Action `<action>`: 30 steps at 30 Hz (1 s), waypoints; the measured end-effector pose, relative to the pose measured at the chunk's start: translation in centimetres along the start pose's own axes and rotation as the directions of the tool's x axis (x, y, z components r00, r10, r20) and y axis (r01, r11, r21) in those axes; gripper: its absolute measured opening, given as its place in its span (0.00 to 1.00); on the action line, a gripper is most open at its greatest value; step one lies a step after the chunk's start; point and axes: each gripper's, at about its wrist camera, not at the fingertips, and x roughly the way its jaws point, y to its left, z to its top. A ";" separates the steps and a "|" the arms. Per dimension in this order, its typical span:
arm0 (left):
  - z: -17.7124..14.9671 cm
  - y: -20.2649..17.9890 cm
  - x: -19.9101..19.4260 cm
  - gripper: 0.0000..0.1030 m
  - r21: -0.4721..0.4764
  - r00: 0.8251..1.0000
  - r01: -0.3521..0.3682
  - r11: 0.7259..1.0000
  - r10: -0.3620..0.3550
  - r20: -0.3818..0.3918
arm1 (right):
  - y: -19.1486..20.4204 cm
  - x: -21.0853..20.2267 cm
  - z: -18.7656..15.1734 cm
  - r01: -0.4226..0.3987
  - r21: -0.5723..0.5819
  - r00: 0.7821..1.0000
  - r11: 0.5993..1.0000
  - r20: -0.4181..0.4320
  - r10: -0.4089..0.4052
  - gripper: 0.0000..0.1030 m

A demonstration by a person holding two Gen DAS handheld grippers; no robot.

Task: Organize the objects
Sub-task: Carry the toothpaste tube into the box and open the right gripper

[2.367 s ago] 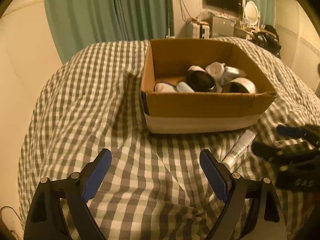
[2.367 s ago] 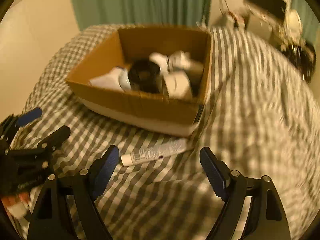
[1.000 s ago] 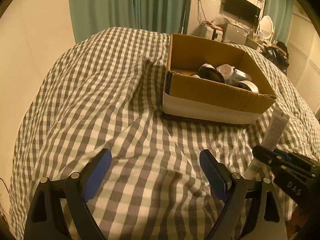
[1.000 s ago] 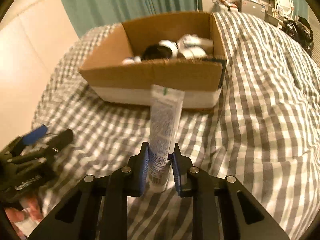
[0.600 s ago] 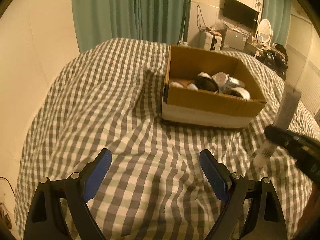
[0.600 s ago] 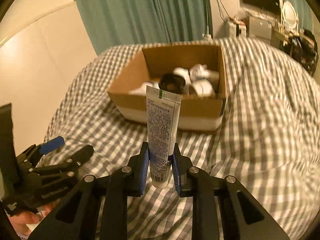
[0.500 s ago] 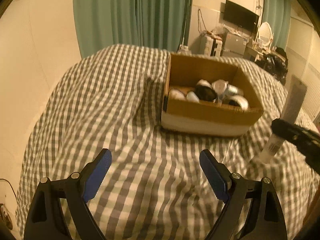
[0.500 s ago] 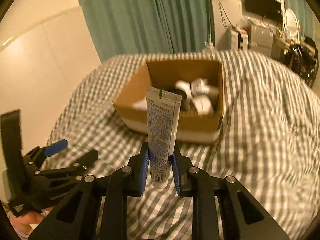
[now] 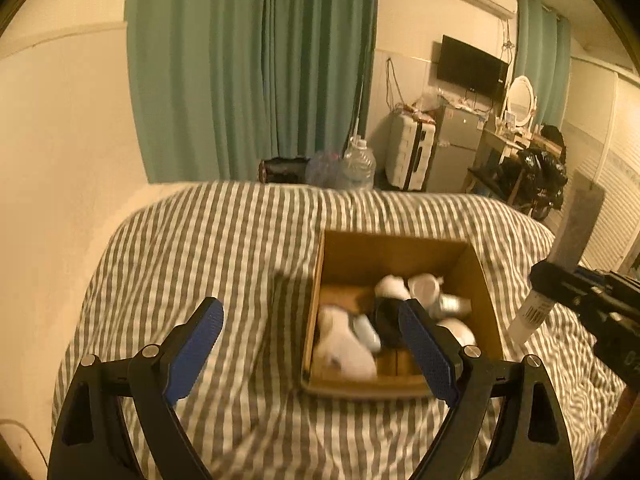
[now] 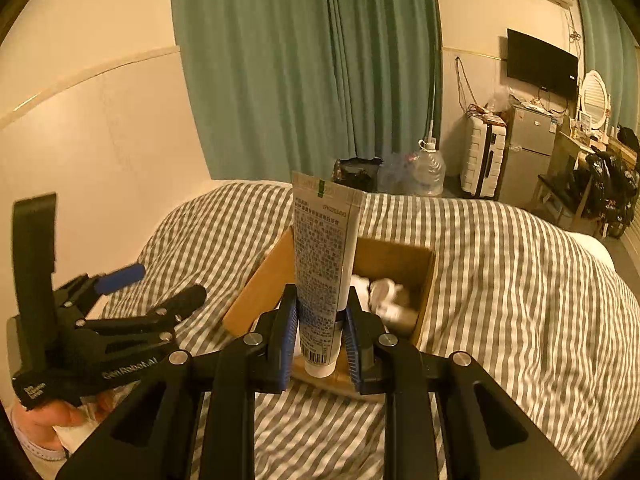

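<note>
A brown cardboard box (image 9: 396, 244) sits on the checked bed cover and holds several white and black containers (image 9: 384, 320). My right gripper (image 10: 322, 330) is shut on a white tube (image 10: 324, 264) and holds it upright, high above the near edge of the box (image 10: 400, 258). The tube (image 9: 568, 252) and right gripper also show at the right of the left wrist view. My left gripper (image 9: 310, 344) is open and empty, raised above the bed in front of the box; it shows at the left of the right wrist view (image 10: 120, 308).
The bed with the grey-and-white checked cover (image 9: 208, 248) fills the foreground. Green curtains (image 9: 256, 64) hang behind it. Water jugs (image 10: 428, 168), a white suitcase (image 10: 482, 156), a small fridge (image 10: 528, 144) and a wall TV (image 10: 540, 62) stand at the back right.
My right gripper closed on the tube lying in front of the box and lifted it upright. Both grippers have risen and the view now looks down on the box from higher up.
</note>
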 end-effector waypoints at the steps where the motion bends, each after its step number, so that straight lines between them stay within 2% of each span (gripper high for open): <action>1: 0.5 0.0 0.6 0.90 0.009 1.000 -0.001 1.000 0.001 0.004 | -0.2 0.6 0.5 0.000 -0.003 1.000 1.000 -0.004 0.000 0.20; 8: 1.8 -0.3 6.1 0.89 0.046 1.000 0.016 0.999 -0.016 0.000 | -2.0 7.5 2.2 -0.013 -0.019 0.994 1.000 -0.109 0.011 0.20; 14: 0.5 0.2 10.8 0.89 -0.009 0.998 0.019 1.000 -0.019 -0.051 | -3.6 13.5 -0.3 -0.065 0.015 0.973 0.998 -0.219 0.067 0.20; 20: 0.1 0.5 12.4 0.89 -0.027 0.996 0.059 0.998 -0.060 -0.061 | -5.4 17.1 -1.6 -0.064 0.053 0.964 0.997 -0.254 0.076 0.21; 25: -0.1 0.7 12.1 0.89 -0.019 0.997 0.055 0.998 -0.056 -0.046 | -6.0 17.4 -1.7 -0.054 0.075 0.966 0.996 -0.249 0.071 0.21; 26: -0.2 0.7 11.8 0.89 -0.021 0.997 0.063 0.998 -0.064 -0.045 | -6.0 17.2 -1.7 -0.051 0.077 0.967 0.996 -0.245 0.068 0.24; 28: -0.3 0.7 11.0 0.90 -0.017 0.997 0.066 0.998 -0.067 -0.043 | -6.0 16.5 -1.3 -0.046 0.086 0.971 0.995 -0.230 0.065 0.48; 30: -0.5 0.5 10.1 0.90 -0.007 0.998 0.060 0.998 -0.060 -0.035 | -5.6 15.3 -0.5 -0.026 0.095 0.977 0.995 -0.207 0.046 0.55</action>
